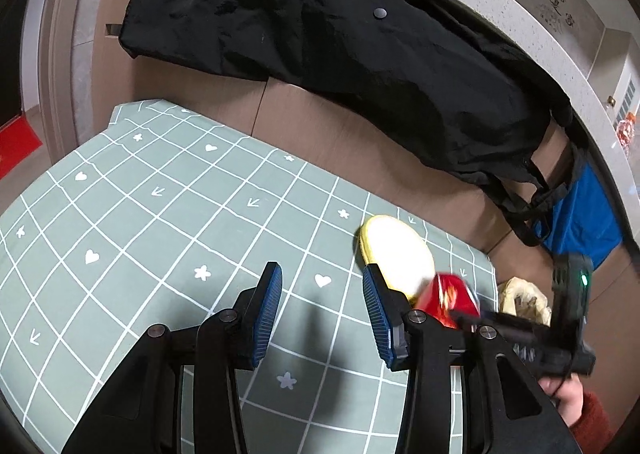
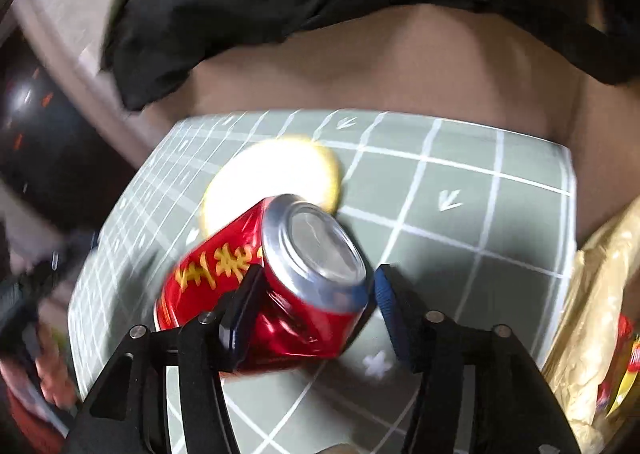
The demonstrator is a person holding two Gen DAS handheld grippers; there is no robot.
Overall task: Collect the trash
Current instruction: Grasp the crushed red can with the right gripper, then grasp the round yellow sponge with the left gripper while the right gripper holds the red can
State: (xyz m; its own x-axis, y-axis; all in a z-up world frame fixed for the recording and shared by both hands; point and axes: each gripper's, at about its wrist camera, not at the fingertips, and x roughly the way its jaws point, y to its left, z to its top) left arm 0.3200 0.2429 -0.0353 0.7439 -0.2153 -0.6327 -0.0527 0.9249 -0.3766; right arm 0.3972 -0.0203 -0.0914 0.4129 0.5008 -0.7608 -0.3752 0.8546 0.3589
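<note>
A dented red drink can (image 2: 276, 286) with yellow characters sits between the fingers of my right gripper (image 2: 316, 294), which is shut on it and holds it above the green checked tablecloth (image 2: 460, 214). The can (image 1: 450, 296) also shows in the left wrist view, at the right. A round yellow-rimmed white lid (image 2: 272, 174) lies flat on the cloth behind the can; it shows in the left wrist view too (image 1: 396, 250). My left gripper (image 1: 322, 308) is open and empty above the cloth, left of the lid.
A black jacket (image 1: 340, 54) hangs over the brown bench back behind the table. A gold bag (image 2: 592, 314) with wrappers inside stands off the table's right edge. A blue bag (image 1: 580, 218) hangs at the far right.
</note>
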